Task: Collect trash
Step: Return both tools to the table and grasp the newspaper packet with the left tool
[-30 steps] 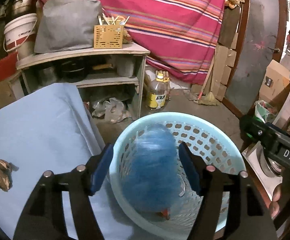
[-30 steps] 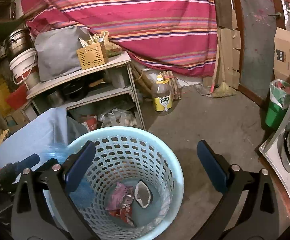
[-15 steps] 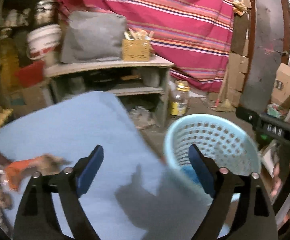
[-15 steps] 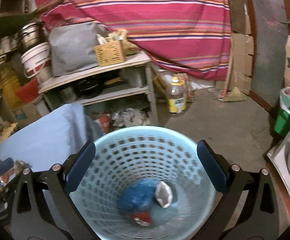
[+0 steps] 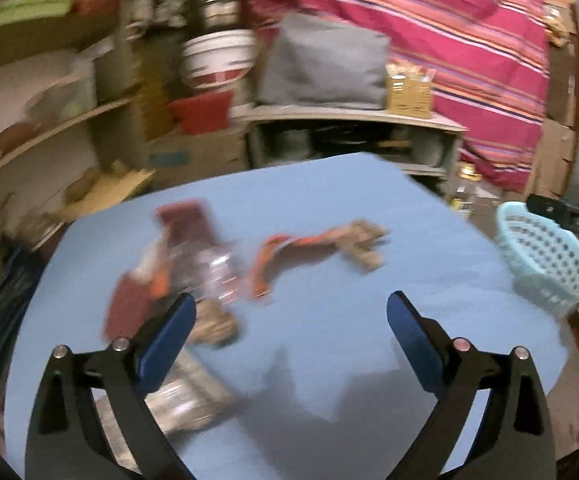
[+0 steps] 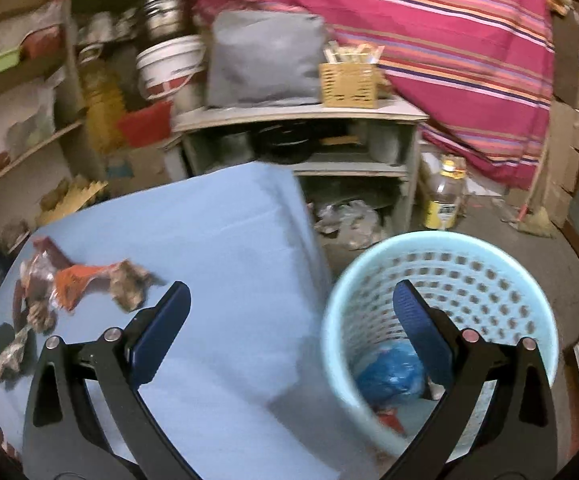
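Several crumpled wrappers lie blurred on the blue tablecloth, with an orange-and-brown scrap beside them. My left gripper hangs above the cloth, its jaws still opening with nothing between them. The light-blue basket stands at the table's right edge. In the right wrist view the basket holds a blue bag and red scraps. My right gripper is open and empty, one finger over the cloth, the other over the basket. The wrappers lie at the left.
A grey shelf unit with a grey bag and a woven box stands behind the table. A striped red cloth hangs at the back. An oil bottle and a broom sit on the floor. Cluttered shelves line the left.
The blue bag left my left gripper and dropped into the basket. Both grippers swung left, from over the basket toward the table; the left one's jaws spread wider.
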Available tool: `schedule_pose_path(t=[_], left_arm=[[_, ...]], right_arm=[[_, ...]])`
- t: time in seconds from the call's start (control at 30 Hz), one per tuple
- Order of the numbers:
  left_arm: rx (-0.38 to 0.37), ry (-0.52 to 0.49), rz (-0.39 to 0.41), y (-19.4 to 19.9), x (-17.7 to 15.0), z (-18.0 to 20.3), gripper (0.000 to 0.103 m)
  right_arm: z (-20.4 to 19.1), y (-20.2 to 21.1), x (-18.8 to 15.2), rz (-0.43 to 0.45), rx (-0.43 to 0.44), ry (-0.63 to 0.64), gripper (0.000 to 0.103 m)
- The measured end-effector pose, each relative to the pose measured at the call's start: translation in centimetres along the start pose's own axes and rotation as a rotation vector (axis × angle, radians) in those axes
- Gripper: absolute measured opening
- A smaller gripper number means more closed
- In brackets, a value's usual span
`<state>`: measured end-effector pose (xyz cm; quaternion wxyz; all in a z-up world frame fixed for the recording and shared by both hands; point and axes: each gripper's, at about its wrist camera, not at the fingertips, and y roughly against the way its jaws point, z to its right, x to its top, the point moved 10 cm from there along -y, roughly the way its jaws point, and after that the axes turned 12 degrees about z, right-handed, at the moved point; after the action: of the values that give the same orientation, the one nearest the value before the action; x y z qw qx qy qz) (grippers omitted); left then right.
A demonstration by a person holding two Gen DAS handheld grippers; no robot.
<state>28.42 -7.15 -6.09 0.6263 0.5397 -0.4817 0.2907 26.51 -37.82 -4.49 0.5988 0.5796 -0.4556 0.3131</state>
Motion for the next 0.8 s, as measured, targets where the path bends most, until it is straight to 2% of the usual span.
schedule_pose_path(t=[0.17, 0.4, 0.57, 0.6, 0.67, 0.7, 0.77, 0.8], left_arm=[[0.043, 0.087, -0.076, 0.9, -4.0, -5.7, 0.094], [0.024, 0.048, -0.128, 1.8, -7.3, -6.8, 0.094], [0.021, 0.027, -0.194, 0.2, -9.2, -7.4, 0.092], [0.023, 0.030, -0.201, 0.0, -9.3, -7.4, 0.090], [-0.003, 0.047, -0.219, -0.3, -9.6, -7.3, 0.076], [-0.019, 0.053, -0.222, -0.4, -9.6, -7.2, 0.072], [-0.036, 0.044, -0.223, -0.5, -9.6, -7.0, 0.057], [-0.041, 0.039, -0.223, -0.6, -9.6, -6.8, 0.053]], right_arm=[[-4.2, -1.0, -0.5, -0.022, 0.036, 0.054, 0.099], [-7.7, -2.3, -1.7, -0.053, 0.050, 0.113, 0.099], [-10.0, -3.2, -2.4, -0.073, 0.072, 0.124, 0.099], [-10.4, -3.2, -2.5, -0.075, 0.078, 0.125, 0.099], [-11.1, -3.4, -2.7, -0.076, 0.083, 0.136, 0.099], [-11.6, -3.5, -2.7, -0.077, 0.086, 0.146, 0.099], [-12.3, -3.8, -2.9, -0.082, 0.092, 0.162, 0.099], [-12.7, -4.0, -3.1, -0.088, 0.098, 0.170, 0.099]])
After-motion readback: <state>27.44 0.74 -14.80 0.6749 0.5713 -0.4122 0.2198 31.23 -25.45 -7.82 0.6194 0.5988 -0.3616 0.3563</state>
